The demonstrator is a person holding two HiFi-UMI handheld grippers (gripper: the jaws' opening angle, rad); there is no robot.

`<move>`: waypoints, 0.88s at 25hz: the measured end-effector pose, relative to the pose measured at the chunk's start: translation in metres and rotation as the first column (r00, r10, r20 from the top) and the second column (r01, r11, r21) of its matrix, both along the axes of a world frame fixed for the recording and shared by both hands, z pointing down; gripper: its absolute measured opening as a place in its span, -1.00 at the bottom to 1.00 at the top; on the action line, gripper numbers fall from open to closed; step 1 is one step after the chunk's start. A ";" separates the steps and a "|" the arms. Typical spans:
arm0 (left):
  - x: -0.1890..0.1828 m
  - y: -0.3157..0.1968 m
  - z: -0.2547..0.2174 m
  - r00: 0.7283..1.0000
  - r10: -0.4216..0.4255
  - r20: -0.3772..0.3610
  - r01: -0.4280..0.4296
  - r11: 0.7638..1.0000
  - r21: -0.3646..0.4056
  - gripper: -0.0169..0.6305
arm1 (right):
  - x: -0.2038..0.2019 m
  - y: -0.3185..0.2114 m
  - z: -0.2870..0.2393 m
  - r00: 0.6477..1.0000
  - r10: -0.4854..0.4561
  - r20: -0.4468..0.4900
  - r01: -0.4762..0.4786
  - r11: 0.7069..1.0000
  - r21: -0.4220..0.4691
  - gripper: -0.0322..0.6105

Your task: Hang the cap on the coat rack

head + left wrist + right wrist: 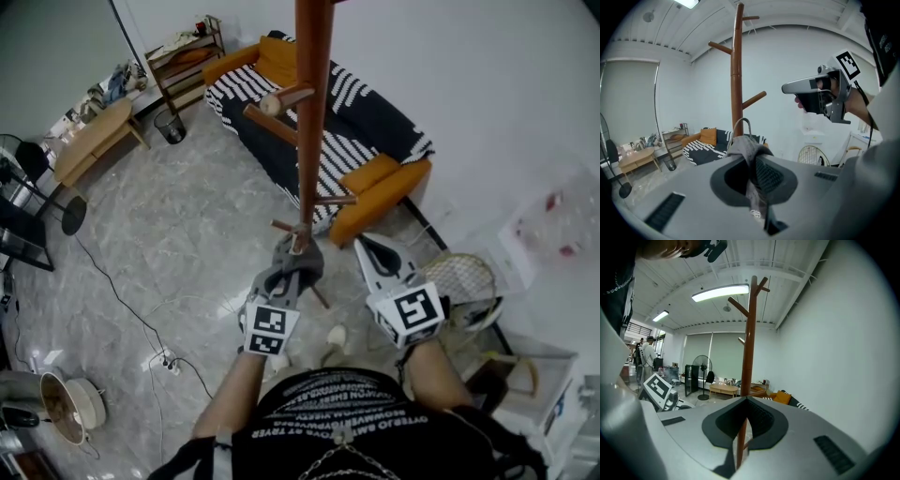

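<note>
The brown wooden coat rack (312,112) rises just in front of me, with pegs sticking out at several heights. My left gripper (298,251) is shut on a grey cap (302,264), held right at the pole near a low peg (284,226). In the left gripper view the cap's fabric (746,152) is pinched between the jaws and its strap loop (742,123) stands up in front of the coat rack (737,70). My right gripper (364,246) hovers just to the right of the pole, shut and empty. It also shows as the right gripper (790,87) in the left gripper view.
An orange sofa (375,178) with a striped blanket stands behind the rack. A wooden table (94,141), a bin (170,125) and a shelf (187,52) are at the far left. A floor fan (464,281) lies to the right, and a power strip (166,361) with its cable on the floor.
</note>
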State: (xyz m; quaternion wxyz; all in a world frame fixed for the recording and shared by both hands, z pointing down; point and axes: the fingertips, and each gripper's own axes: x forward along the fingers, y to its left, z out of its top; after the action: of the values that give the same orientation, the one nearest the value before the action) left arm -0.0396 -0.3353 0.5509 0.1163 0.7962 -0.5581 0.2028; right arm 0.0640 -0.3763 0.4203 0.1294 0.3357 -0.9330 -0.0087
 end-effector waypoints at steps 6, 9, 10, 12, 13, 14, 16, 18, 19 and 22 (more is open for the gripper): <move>0.003 -0.007 0.024 1.000 -0.012 0.009 0.012 0.999 -0.050 -0.91 | 0.001 -0.007 0.002 1.000 -0.012 -0.008 0.012 1.000 -0.007 -0.89; 0.005 -0.009 0.033 1.000 -0.015 0.011 0.016 0.998 -0.065 -0.91 | 0.002 -0.010 0.003 1.000 -0.019 -0.016 0.019 1.000 -0.008 -0.89; 0.005 -0.010 0.035 1.000 -0.015 0.013 0.016 0.997 -0.069 -0.91 | 0.002 -0.010 0.004 1.000 -0.020 -0.017 0.020 1.000 -0.009 -0.89; 0.005 -0.011 0.040 1.000 -0.014 0.015 0.015 0.997 -0.075 -0.91 | 0.001 -0.012 0.004 1.000 -0.022 -0.016 0.022 1.000 -0.009 -0.89; 0.006 -0.012 0.042 1.000 -0.015 0.016 0.016 0.997 -0.079 -0.91 | 0.001 -0.013 0.004 1.000 -0.024 -0.015 0.024 1.000 -0.006 -0.89; 0.006 -0.012 0.045 1.000 -0.017 0.017 0.018 0.996 -0.085 -0.91 | 0.001 -0.014 0.004 1.000 -0.024 -0.015 0.024 1.000 -0.003 -0.89; 0.005 -0.011 0.054 1.000 -0.021 0.019 0.023 0.995 -0.099 -0.91 | 0.000 -0.014 0.003 1.000 -0.025 -0.017 0.025 1.000 -0.001 -0.89; 0.004 -0.008 0.062 1.000 -0.019 0.020 0.021 0.993 -0.119 -0.91 | -0.001 -0.012 0.002 1.000 -0.024 -0.015 0.024 1.000 -0.004 -0.89; 0.005 -0.007 0.064 1.000 -0.014 0.022 0.017 0.992 -0.128 -0.91 | -0.002 -0.012 0.001 1.000 -0.025 -0.014 0.025 1.000 -0.004 -0.89; 0.007 -0.008 0.066 1.000 -0.009 0.025 0.011 0.992 -0.124 -0.91 | -0.004 -0.011 0.001 1.000 -0.027 -0.016 0.027 1.000 -0.002 -0.89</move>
State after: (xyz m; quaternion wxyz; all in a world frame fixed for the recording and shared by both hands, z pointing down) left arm -0.0324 -0.3437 0.6169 0.1599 0.7821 -0.5497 0.2460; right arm 0.0603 -0.3877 0.4214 0.1372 0.3230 -0.9363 -0.0124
